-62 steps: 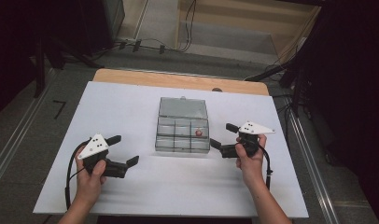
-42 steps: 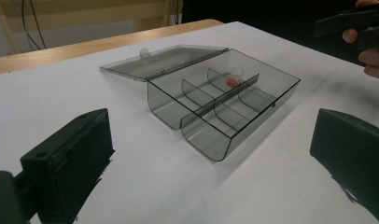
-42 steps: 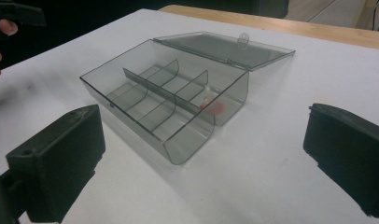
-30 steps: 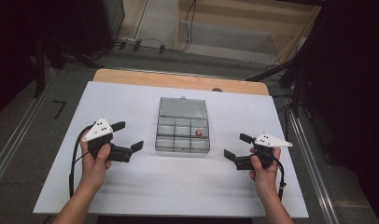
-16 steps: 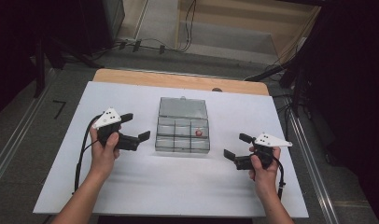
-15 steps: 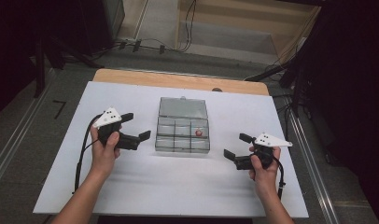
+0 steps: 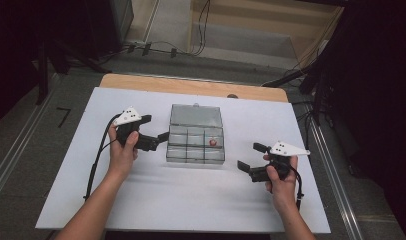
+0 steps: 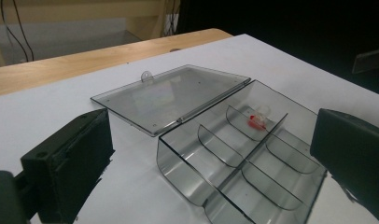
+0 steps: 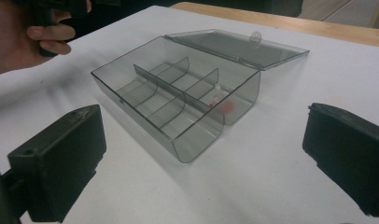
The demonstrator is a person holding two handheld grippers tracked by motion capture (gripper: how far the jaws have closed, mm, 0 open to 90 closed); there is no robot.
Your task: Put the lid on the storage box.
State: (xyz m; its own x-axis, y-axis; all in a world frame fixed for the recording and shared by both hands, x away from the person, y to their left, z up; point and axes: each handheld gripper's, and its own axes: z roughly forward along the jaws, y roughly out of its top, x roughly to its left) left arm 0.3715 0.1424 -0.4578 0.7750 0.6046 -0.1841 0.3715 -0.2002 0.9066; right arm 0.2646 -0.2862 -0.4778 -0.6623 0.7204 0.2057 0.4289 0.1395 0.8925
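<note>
Box (image 7: 196,141): clear grey plastic, at the centre of the white table (image 7: 156,200); open.
Lid (image 7: 196,115): folded back flat on the table behind the box, hinged along the rear wall; small tab at its far edge.
Compartments: 6, in 2 rows of 3, split by 1 long divider and curved cross walls.
Red piece (image 7: 212,142): small red and clear item in the rear right compartment as seen from the high view; the other 5 compartments hold nothing visible.
Left gripper (image 7: 153,131): held in the left hand (image 7: 122,152) just left of the box; jaws spread wide, holding nothing. The nearer jaw tip lies at the box's left wall; contact cannot be told.
Left gripper view: box (image 8: 243,158) between and beyond the 2 jaws, lid (image 8: 171,95) to its upper left, red piece (image 8: 255,120) in a far compartment.
Right gripper (image 7: 250,157): held in the right hand (image 7: 280,175) to the right of the box and nearer the person, apart from it; jaws spread wide, holding nothing.
Right gripper view: box (image 9: 178,93) ahead between the jaws, red piece (image 9: 223,105) against its right wall, left hand (image 9: 33,39) at the top left.
Cables: 1 black cable trails from each gripper toward the person.
</note>
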